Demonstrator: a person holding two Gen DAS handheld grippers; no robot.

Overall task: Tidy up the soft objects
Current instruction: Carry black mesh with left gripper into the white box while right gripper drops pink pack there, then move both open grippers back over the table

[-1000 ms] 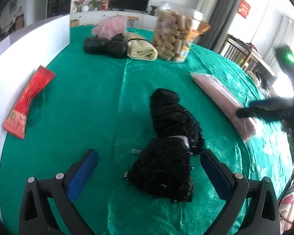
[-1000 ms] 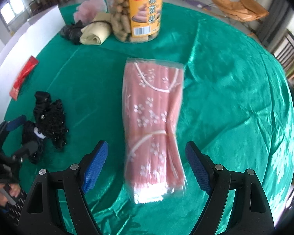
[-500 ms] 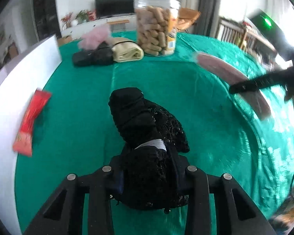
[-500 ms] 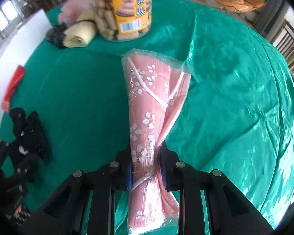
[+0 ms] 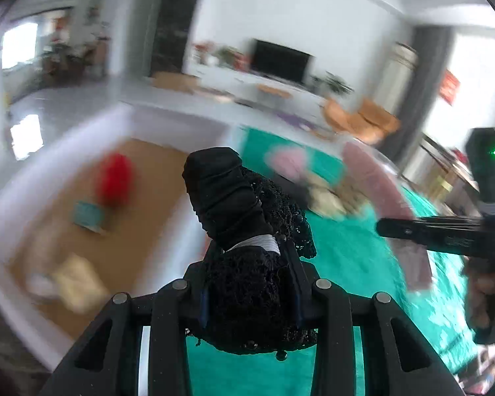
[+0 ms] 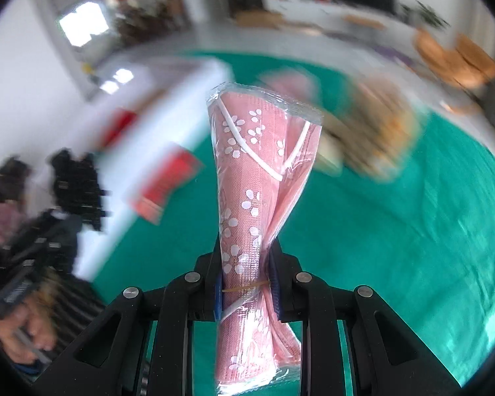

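My left gripper point(image 5: 250, 292) is shut on a black lacy fabric bundle point(image 5: 237, 217) with a white band, lifted off the green tablecloth point(image 5: 353, 257). My right gripper point(image 6: 247, 292) is shut on a pink flowered cloth in a clear plastic bag point(image 6: 257, 178), also raised above the green tablecloth point(image 6: 396, 237). In the left wrist view the right gripper point(image 5: 392, 227) shows at the right, the pink cloth point(image 5: 379, 178) in it. The right wrist view shows the left gripper and black bundle point(image 6: 76, 181) at the left. Both views are blurred.
A white-walled box with a brown floor point(image 5: 155, 204) lies at the left, holding a red item point(image 5: 115, 178) and other blurred things. Pink, black and yellow soft items point(image 5: 300, 171) and a snack jar point(image 6: 386, 132) stand far on the table. A hand point(image 6: 33, 330) shows lower left.
Both grippers closed on their items, then lifted them off the table and swung left toward the white box. The views have tilted up and blurred.
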